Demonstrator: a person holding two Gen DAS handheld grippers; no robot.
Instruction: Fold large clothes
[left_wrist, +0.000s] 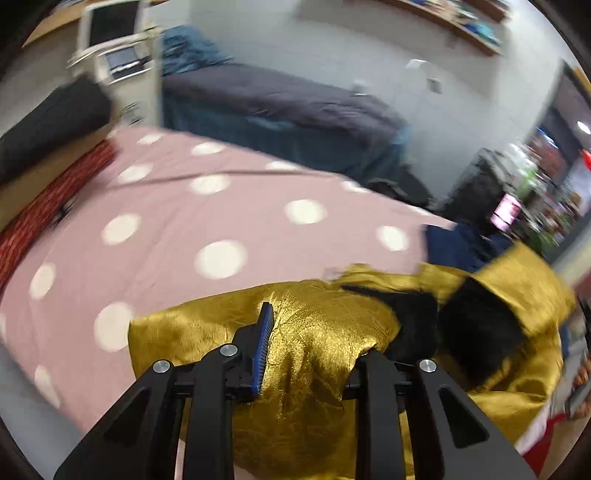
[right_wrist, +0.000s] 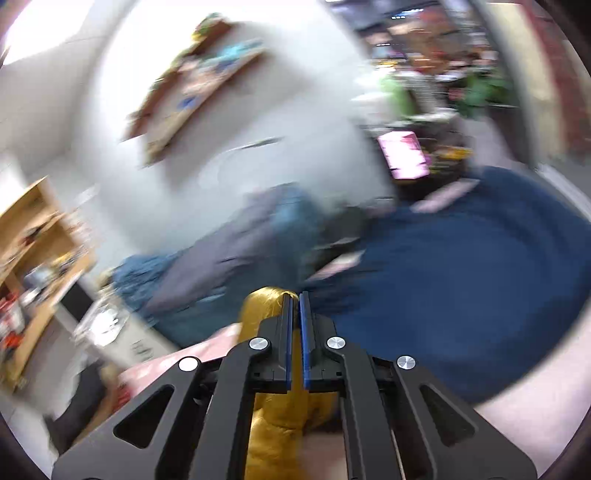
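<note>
A shiny gold garment with a black furry lining lies bunched on a pink sheet with white dots. My left gripper points down at it with a thick fold of the gold cloth between its fingers; the right finger is buried under the cloth. In the blurred right wrist view my right gripper is raised off the bed. Its blue pads are pressed together on a strip of the gold garment, which hangs down under the jaws.
A dark blue covered bed and a white shelf unit stand beyond the pink sheet. A black roll and a red cloth lie at its left edge. A blue rug covers the floor; wooden shelves stand at the left.
</note>
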